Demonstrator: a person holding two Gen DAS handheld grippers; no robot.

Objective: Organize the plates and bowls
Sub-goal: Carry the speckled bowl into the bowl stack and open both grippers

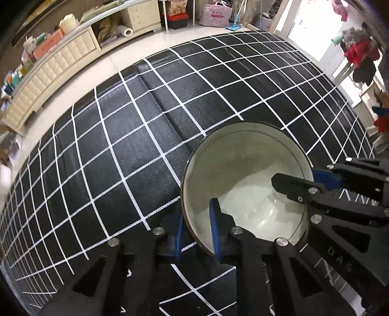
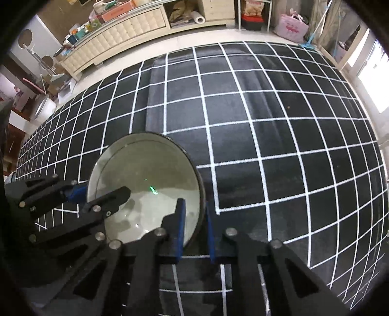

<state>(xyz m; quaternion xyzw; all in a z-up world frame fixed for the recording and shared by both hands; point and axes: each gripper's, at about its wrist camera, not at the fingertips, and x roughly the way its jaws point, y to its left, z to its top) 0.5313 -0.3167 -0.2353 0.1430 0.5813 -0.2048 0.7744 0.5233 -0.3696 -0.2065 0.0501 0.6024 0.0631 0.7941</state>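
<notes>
A single bowl [image 1: 243, 175], white inside with a dark outer wall and a thin dark rim, stands on a black mat with a white grid [image 1: 121, 145]. My left gripper [image 1: 197, 228] is shut on the bowl's near-left rim, one blue pad inside and one outside. In the same view my right gripper [image 1: 295, 178] clamps the opposite rim. The right wrist view shows the bowl [image 2: 145, 184] too, with my right gripper [image 2: 194, 218] shut on its right rim and my left gripper [image 2: 102, 192] on its left rim. The bowl holds nothing.
The grid mat [image 2: 267, 121] stretches wide beyond the bowl, with a shallow raised fold [image 1: 165, 97] running across it. Past its far edge lie pale floor, a long cream cabinet [image 1: 60, 60] loaded with clutter, and a pink bag [image 1: 216, 14].
</notes>
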